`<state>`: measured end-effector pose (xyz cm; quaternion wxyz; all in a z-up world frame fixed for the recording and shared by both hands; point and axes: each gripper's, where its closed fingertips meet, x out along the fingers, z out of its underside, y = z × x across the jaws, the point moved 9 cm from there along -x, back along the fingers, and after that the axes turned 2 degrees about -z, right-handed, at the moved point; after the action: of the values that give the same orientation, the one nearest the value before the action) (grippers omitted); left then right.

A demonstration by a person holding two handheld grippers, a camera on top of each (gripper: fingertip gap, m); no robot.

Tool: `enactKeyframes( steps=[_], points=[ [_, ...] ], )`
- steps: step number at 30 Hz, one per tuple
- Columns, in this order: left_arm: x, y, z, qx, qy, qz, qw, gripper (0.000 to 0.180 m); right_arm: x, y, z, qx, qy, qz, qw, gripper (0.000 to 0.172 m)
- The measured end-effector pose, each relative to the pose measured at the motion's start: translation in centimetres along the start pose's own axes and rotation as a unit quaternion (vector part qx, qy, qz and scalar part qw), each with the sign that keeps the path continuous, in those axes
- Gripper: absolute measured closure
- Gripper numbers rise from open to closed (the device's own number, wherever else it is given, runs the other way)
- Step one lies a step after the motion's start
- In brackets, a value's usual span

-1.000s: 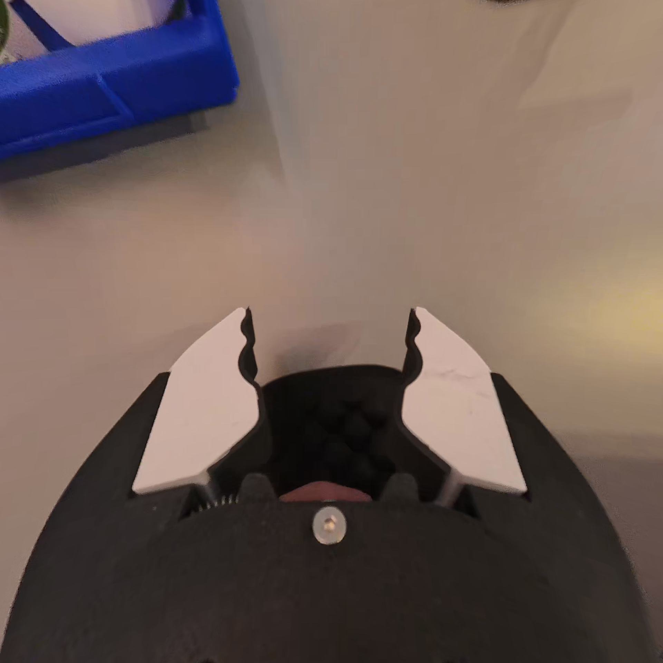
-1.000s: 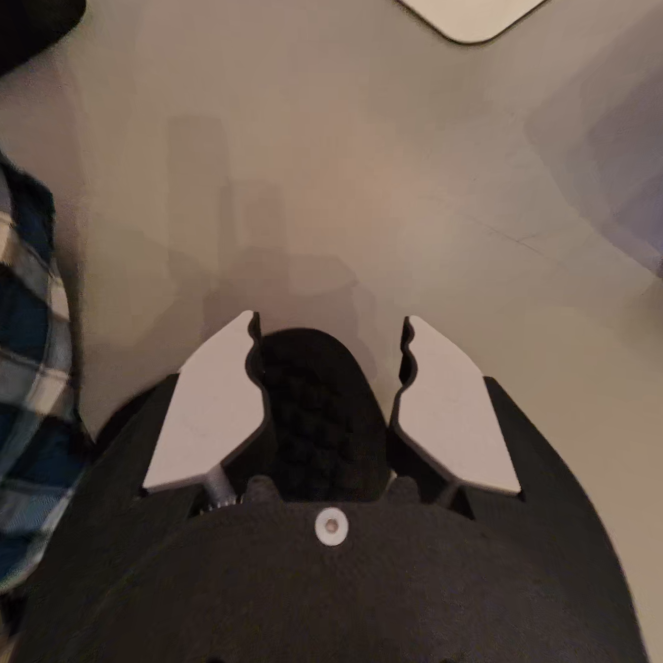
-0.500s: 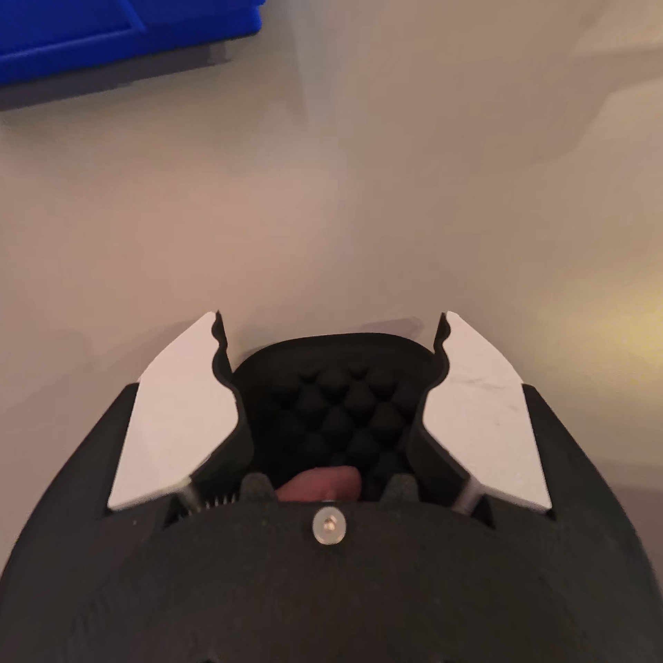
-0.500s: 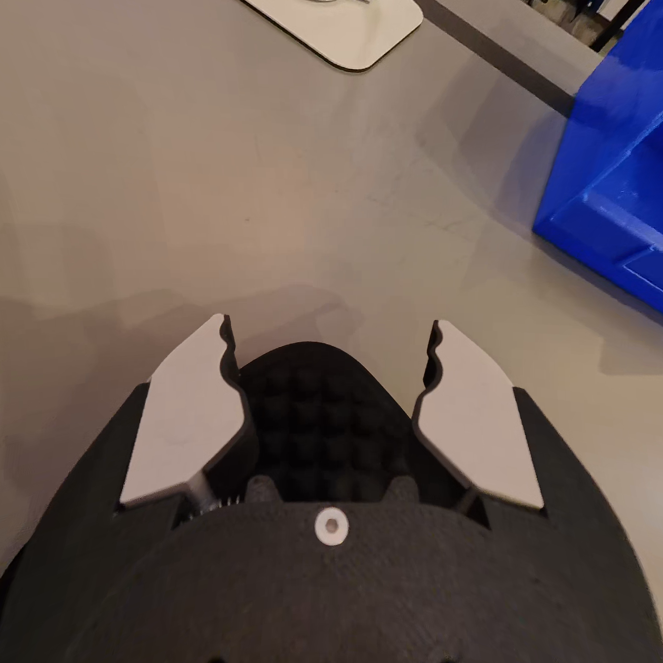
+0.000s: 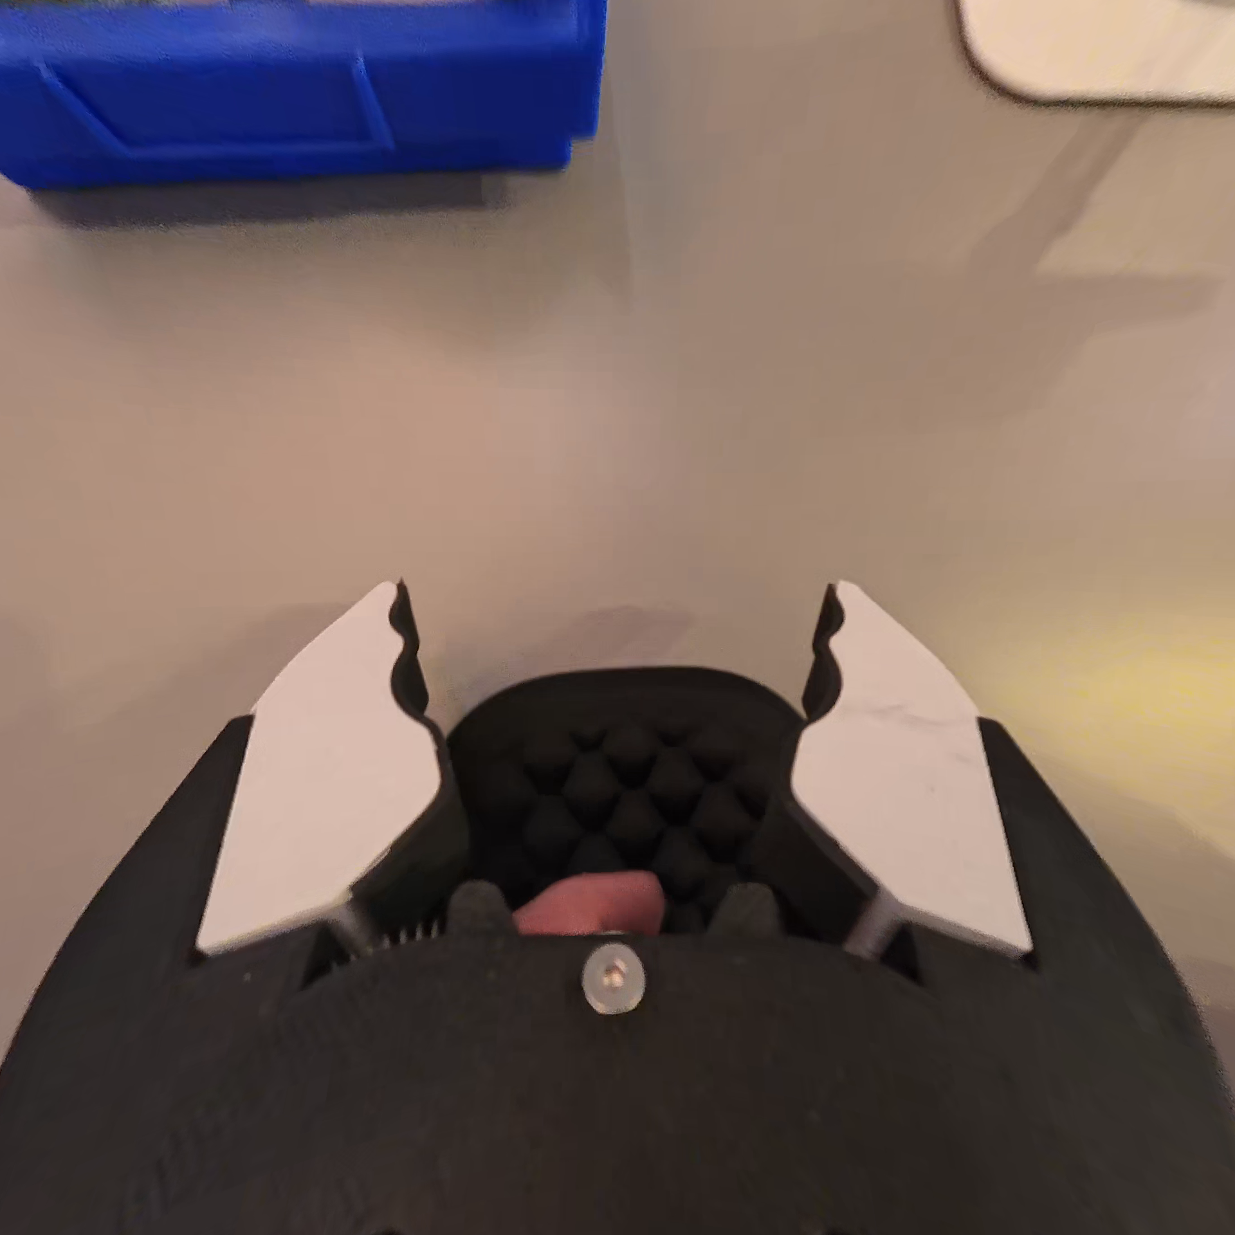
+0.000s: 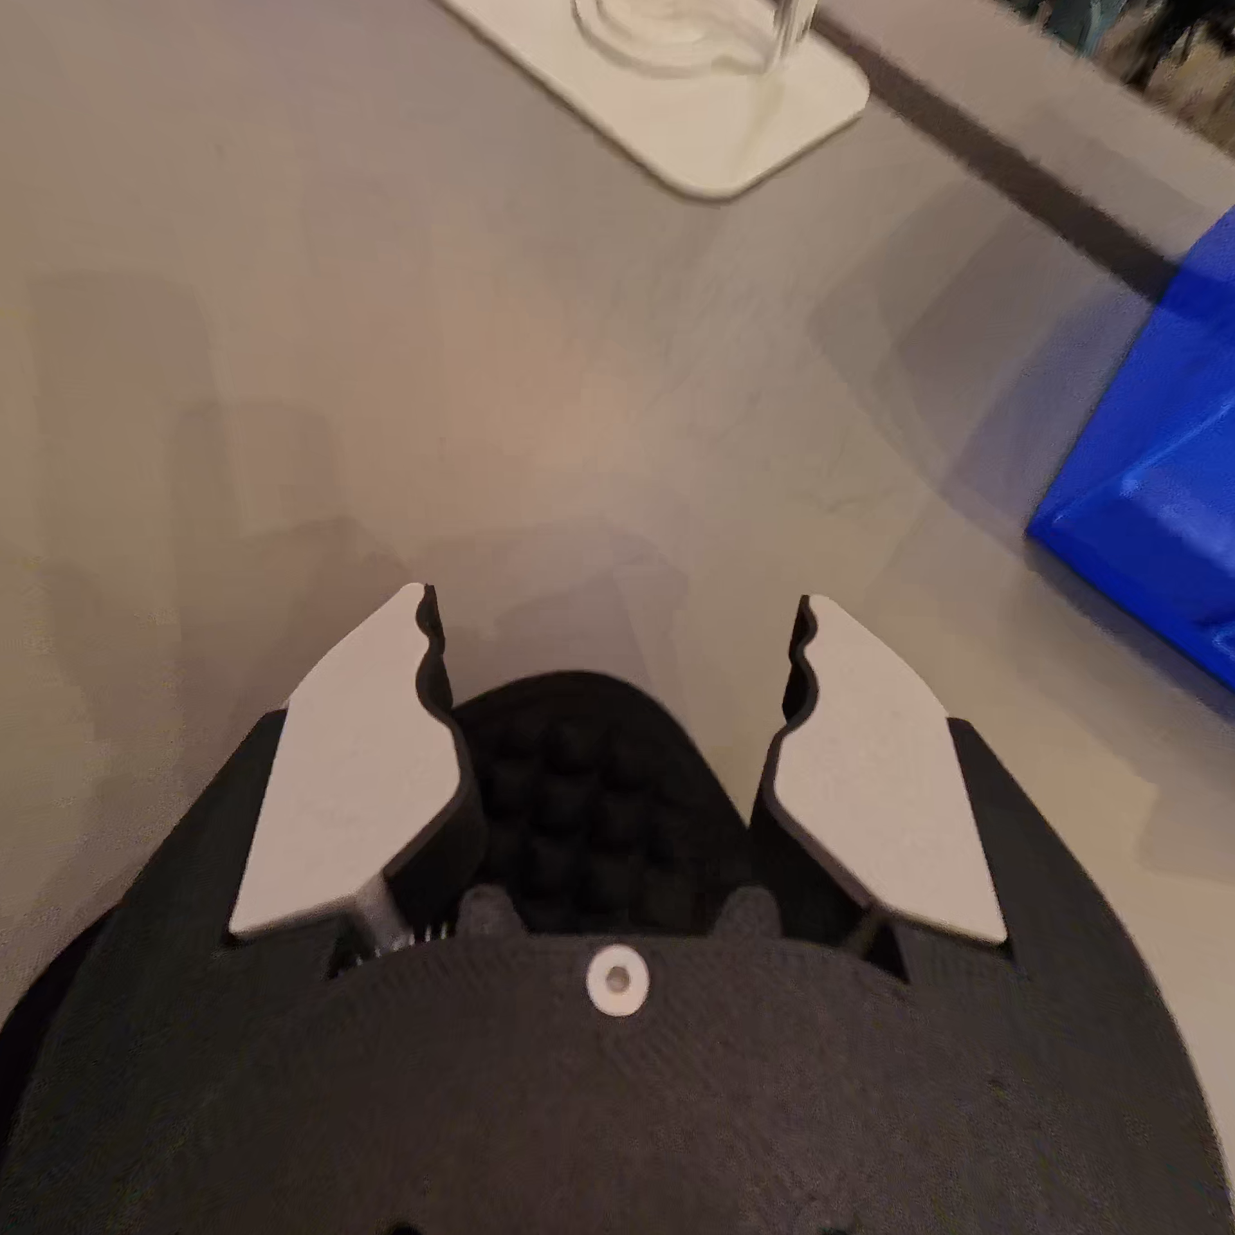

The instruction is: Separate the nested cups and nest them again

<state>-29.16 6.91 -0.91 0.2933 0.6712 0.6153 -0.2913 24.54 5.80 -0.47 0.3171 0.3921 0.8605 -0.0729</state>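
The base of a clear cup (image 6: 675,33) stands on a white mat (image 6: 702,113) at the top of the right wrist view; only its bottom part shows. The corner of the white mat (image 5: 1096,53) also shows at the top right of the left wrist view. My left gripper (image 5: 615,588) is open and empty over the bare grey table (image 5: 601,401). My right gripper (image 6: 615,595) is open and empty over the table, well short of the mat.
A blue plastic bin (image 5: 294,93) sits at the top left of the left wrist view. A blue bin (image 6: 1163,468) stands at the right edge of the right wrist view. A dark seam (image 6: 989,167) crosses the table behind the mat.
Both grippers have opened wider with nothing between the pads. Both views have swung: the white mat and cup base came into sight, and the blue bin now shows on the right.
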Motion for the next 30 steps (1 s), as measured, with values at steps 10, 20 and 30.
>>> enactKeyframes(
  steps=[10,20,30],
  points=[
    [1.6,-0.7,-0.6,0.012,0.008,0.014,1.0,0.066,1.9,-0.6,-1.0,-0.014,-0.001,0.002,1.0,0.065],
    [0.9,-0.7,-0.5,-0.002,0.017,0.009,1.0,0.058,1.4,-0.5,-1.1,0.002,-0.001,-0.048,0.999,0.057],
    [3.4,4.3,-5.6,0.058,0.041,0.069,0.995,0.056,5.8,1.3,-7.2,0.097,0.01,-0.021,0.995,0.055]
  ],
)
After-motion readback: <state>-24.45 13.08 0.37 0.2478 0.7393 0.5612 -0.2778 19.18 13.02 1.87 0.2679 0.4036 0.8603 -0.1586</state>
